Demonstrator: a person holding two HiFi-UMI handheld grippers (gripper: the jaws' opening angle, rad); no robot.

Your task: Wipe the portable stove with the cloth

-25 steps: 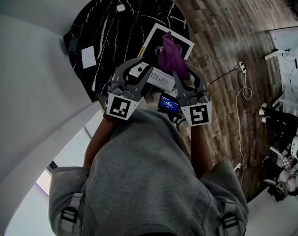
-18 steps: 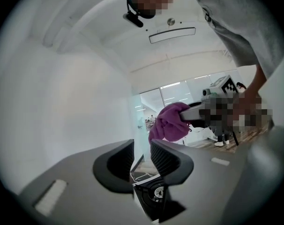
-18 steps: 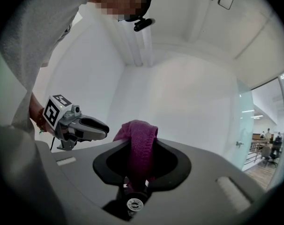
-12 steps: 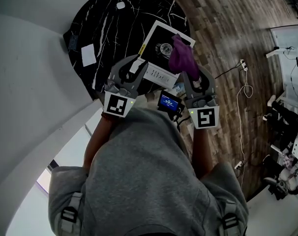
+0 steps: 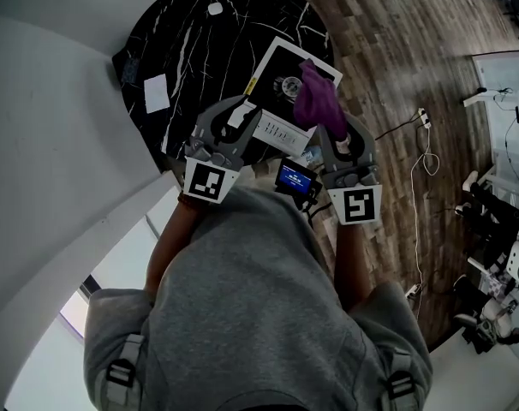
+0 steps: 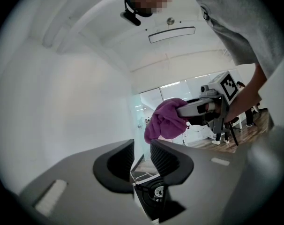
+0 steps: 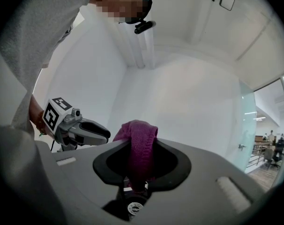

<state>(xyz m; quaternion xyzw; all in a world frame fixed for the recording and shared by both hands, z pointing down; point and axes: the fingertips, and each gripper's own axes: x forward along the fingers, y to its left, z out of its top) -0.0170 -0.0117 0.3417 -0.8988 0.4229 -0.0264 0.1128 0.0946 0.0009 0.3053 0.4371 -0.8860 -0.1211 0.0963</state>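
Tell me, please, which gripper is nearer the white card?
Left. The left gripper is at the stove's side facing the card; the right gripper, holding the cloth, is at the stove's opposite side.

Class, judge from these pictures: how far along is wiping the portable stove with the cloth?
Done: the purple cloth is clamped in the right gripper. In hand: it is held over the right side of the portable stove; contact is unclear. The left gripper, shut, sits by the stove's left edge. Left, it seems: wiping the top.
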